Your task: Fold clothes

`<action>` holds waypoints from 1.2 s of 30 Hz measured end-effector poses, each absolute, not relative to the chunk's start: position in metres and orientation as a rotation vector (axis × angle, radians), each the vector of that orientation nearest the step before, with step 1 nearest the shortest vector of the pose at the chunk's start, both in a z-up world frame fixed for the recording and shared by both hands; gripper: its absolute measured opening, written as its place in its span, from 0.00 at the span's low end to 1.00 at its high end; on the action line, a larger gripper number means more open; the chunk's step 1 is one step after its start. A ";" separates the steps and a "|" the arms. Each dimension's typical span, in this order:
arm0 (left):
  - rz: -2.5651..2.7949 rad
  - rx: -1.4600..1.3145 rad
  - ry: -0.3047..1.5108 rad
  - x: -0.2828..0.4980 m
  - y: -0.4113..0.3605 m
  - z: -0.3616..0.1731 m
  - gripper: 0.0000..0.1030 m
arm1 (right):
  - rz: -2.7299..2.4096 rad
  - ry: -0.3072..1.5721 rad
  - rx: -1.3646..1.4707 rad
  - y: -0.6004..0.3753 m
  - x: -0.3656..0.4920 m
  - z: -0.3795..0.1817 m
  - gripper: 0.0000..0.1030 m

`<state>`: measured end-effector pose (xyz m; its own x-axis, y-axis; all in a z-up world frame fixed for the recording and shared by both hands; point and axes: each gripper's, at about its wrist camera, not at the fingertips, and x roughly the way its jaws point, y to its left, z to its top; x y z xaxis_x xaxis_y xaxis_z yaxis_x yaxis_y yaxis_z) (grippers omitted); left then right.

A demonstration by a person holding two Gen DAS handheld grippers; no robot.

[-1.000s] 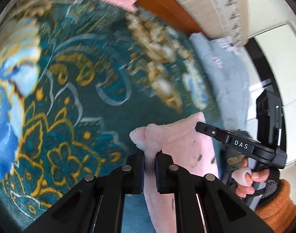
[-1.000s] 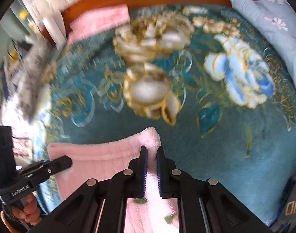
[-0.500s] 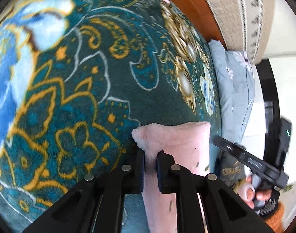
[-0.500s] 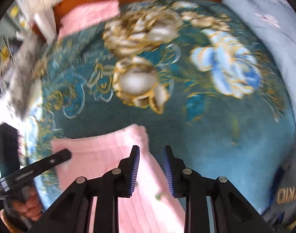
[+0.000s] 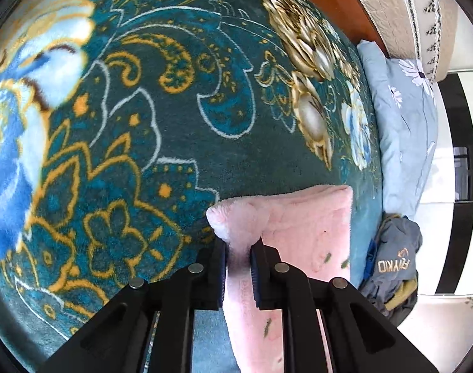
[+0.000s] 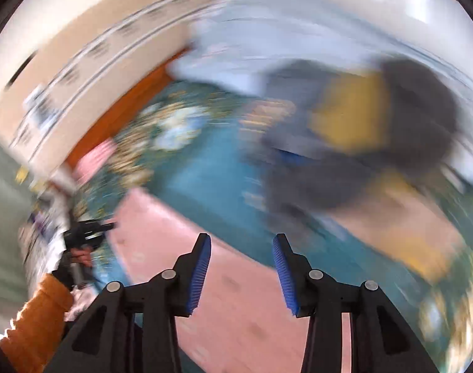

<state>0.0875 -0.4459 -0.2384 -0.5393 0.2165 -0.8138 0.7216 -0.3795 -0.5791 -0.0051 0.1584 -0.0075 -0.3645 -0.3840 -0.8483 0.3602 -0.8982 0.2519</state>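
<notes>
Left wrist view: the left gripper [image 5: 238,250] is closed on the near left corner of a pink fleece garment [image 5: 301,233], whose fluffy white-edged corner bulges out just beyond the two black fingers [image 5: 211,267]. The garment lies flat on a bed covered by a teal floral blanket [image 5: 162,130] patterned with gold scrolls and blue and cream flowers. The far edge of the garment runs rightward from the gripped corner; small green marks dot its surface. To the right of the blanket lies a pale blue pillow [image 5: 404,118] printed with white flowers, and near it, at the right edge of the bed, a heap of grey-blue clothing [image 5: 395,261] with orange lettering. An orange-brown wooden headboard [image 5: 326,3] and quilted cream padding [image 5: 388,9] bound the far side.

Right wrist view (heavily motion-blurred): the right gripper [image 6: 242,267] stands wide open, its blue-padded fingers [image 6: 202,273] well apart and holding nothing. Below and between them spreads the pink fleece garment [image 6: 205,248] on the teal floral blanket [image 6: 202,171]. At far left a hand [image 6: 81,253] in an orange-brown sleeve [image 6: 37,314] holds the left gripper [image 6: 107,226] at the garment's left edge. A blurred dark grey and yellow pile of clothes [image 6: 360,143] occupies the upper right; its items cannot be told apart.
</notes>
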 end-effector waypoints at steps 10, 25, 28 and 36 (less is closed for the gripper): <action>-2.014 1.363 1.255 0.058 -0.416 -0.156 0.08 | -2.496 -0.487 1.549 0.349 0.082 -0.043 0.43; -2.942 1.971 0.199 0.037 -0.020 0.005 0.09 | -2.463 -0.767 1.486 0.399 0.125 -0.093 0.44; -2.746 2.266 -0.141 0.045 0.047 -0.057 0.09 | -2.432 -0.787 1.487 0.397 0.130 -0.104 0.44; -2.313 2.703 -0.376 0.081 0.093 -0.161 0.09 | -2.337 -0.732 1.491 0.371 0.129 -0.127 0.44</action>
<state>0.0811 0.0932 -0.1609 0.1817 0.1216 -0.9758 -0.4246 -0.8854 -0.1894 0.1291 0.3713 -0.1273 -0.4316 -0.4817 -0.7627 -0.0393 -0.8346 0.5494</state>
